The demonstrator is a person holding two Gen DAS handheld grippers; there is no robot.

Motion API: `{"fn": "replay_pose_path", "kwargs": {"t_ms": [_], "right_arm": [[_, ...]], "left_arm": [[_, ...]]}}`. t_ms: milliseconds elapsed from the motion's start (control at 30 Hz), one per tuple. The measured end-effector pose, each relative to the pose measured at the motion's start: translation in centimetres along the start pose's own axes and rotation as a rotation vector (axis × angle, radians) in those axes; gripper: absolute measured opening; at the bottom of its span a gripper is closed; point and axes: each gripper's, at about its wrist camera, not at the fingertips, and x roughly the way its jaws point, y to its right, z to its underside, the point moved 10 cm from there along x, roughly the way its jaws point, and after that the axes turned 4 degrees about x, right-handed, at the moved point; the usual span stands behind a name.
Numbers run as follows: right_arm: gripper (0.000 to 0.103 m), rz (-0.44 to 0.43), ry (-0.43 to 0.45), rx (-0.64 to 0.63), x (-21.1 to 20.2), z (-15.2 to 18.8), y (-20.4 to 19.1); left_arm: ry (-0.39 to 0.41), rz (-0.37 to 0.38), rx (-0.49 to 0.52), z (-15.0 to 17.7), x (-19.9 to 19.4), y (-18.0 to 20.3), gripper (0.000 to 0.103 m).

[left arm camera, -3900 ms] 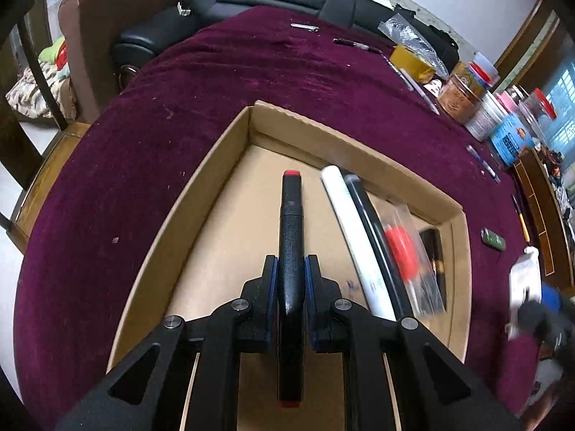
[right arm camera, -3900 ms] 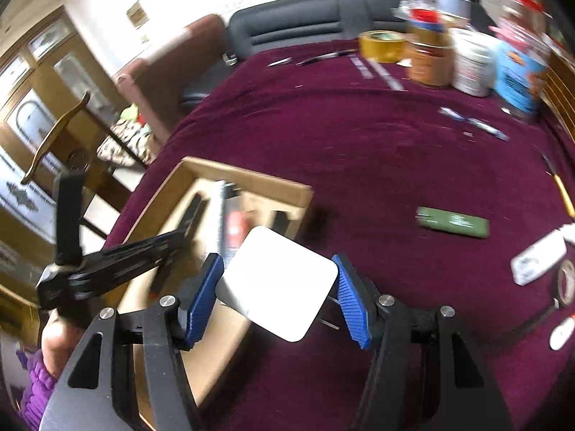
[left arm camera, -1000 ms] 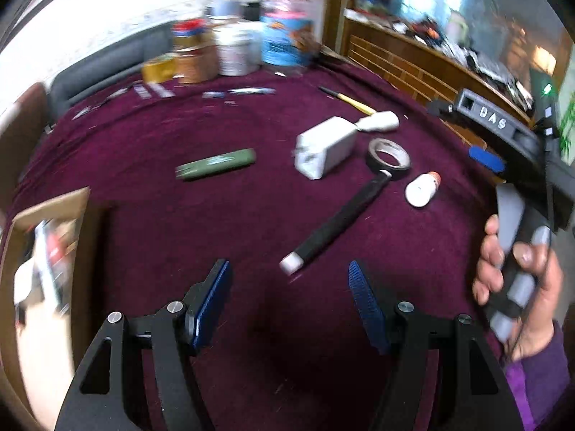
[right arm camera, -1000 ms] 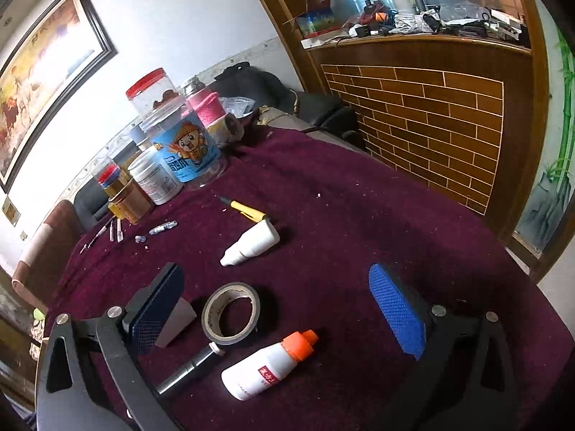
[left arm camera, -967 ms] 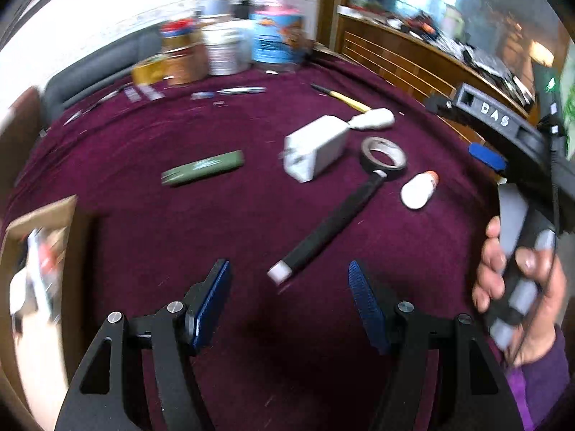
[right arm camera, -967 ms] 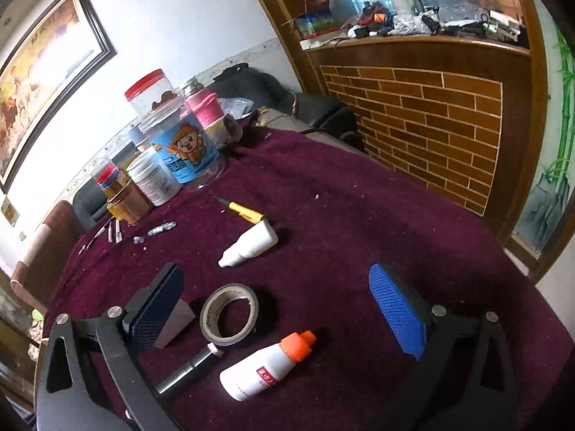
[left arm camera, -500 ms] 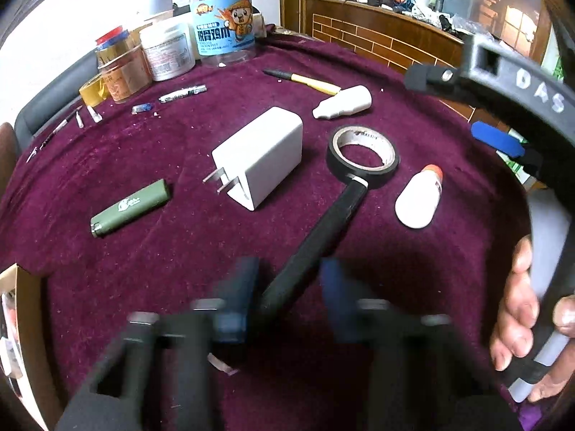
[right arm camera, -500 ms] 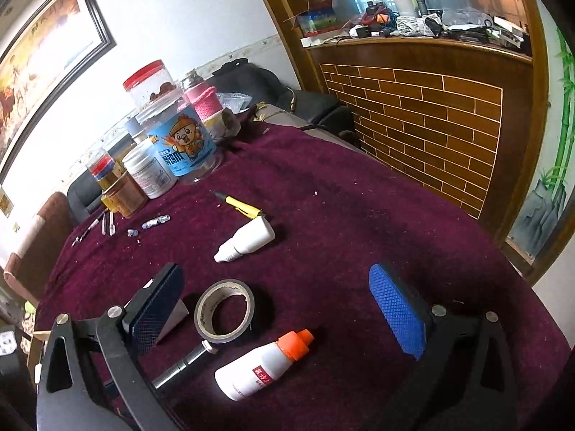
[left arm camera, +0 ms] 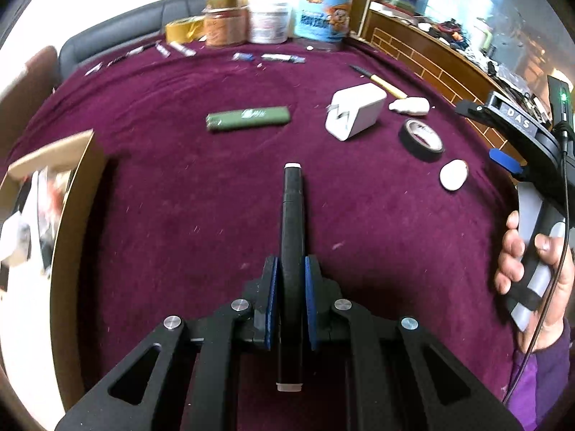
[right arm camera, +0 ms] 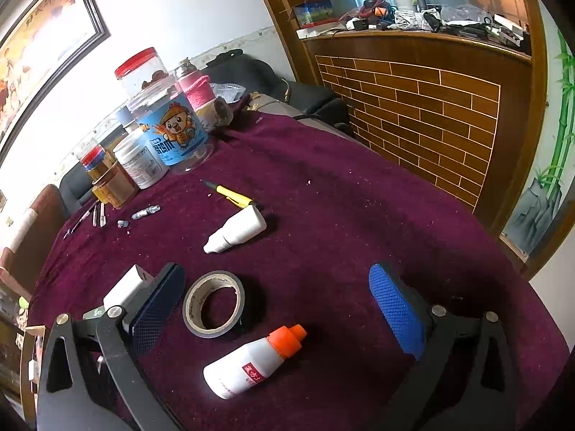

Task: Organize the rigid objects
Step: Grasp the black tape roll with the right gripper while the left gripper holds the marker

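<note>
1. The left gripper is clamped on a black marker; both blue pads press its barrel, the white-tipped end pointing away from the camera and the other end sticking back between the arms.
2. The right gripper stands wide apart with nothing between its pads; a person's hand holds its grip at the right edge of the left wrist view.
3. The roll of black tape serves as landmark. It lies flat on the maroon tablecloth, framed between the right gripper's pads but touching neither.
4. Just nearer the camera than the tape lies a white bottle with an orange cap, on its side.
5. Beyond the tape lies a second, all-white bottle, with a yellow pen just behind it.
6. Left of the tape, partly behind the gripper's left pad, sits a white charger block.
7. Further left of the tape in the left wrist view lies a green lighter, well apart from the charger.
8. Far left of the tape, at the table's edge, a cardboard box holds blurred items.
9. Far behind the tape stand several jars, grouped at the table's back.
</note>
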Motion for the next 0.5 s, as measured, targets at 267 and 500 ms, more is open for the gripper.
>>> {"fn": "replay_pose_path", "kwargs": {"t_ms": [267, 500], "right_arm": [[0.103, 0.017, -0.004, -0.001, 0.2, 0.2, 0.3], [0.103, 0.019, -0.007, -0.014, 0.4, 0.3, 0.1]], "left_arm": [[0.038, -0.05, -0.004, -0.9, 0.9, 0.4, 0.013], [0.087, -0.025, -0.058, -0.8, -1.1, -0.6, 0.011]]}}
